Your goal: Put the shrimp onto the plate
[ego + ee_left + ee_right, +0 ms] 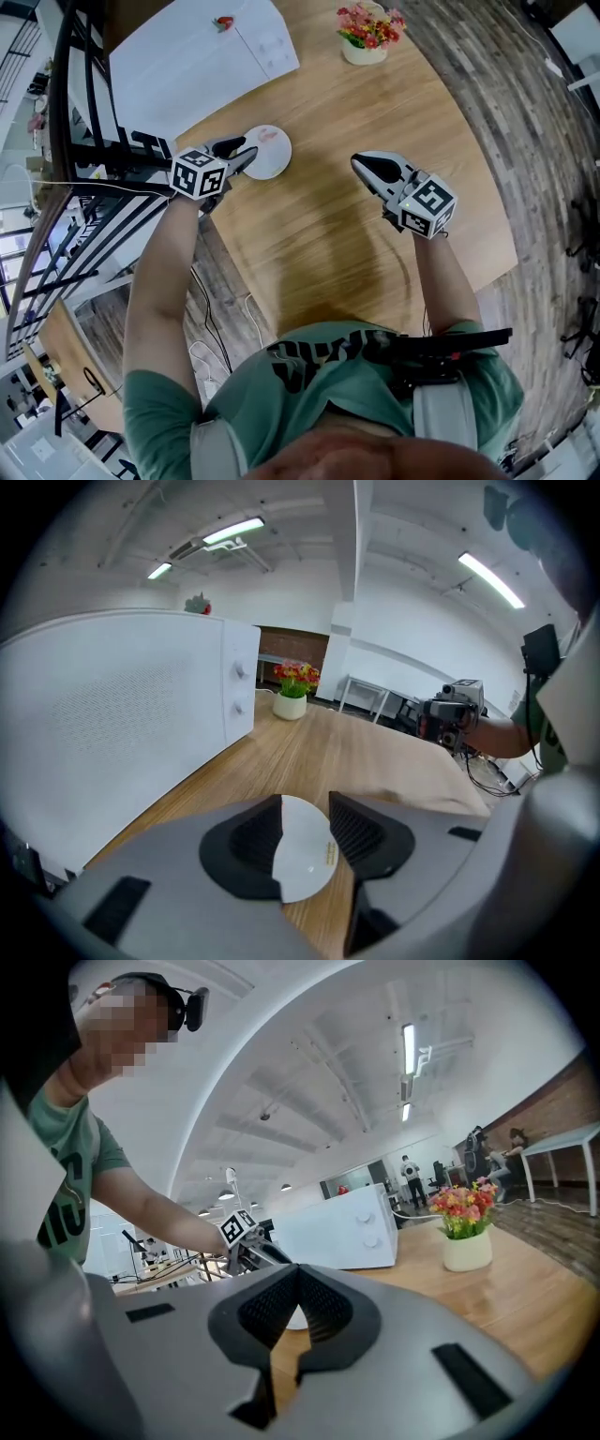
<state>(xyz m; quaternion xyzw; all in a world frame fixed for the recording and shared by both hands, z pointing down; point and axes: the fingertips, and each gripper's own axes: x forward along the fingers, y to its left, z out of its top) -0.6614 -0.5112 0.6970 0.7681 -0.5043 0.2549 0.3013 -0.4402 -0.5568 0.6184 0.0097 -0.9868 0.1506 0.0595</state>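
Shrimp (272,138) seemingly lying on the plate (274,161) already

I am holding my left gripper (306,808) with jaws apart and empty by the plate, my right gripper (296,1274) with jaws together on nothing; probably nothing is remaining.

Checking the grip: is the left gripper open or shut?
Open. The left gripper has its jaws apart, gripping nothing; the white plate shows through the gap.

Green T-shirt (159,403), grey tongs (248,149) (358,162), marker cubes (198,173) (428,204)
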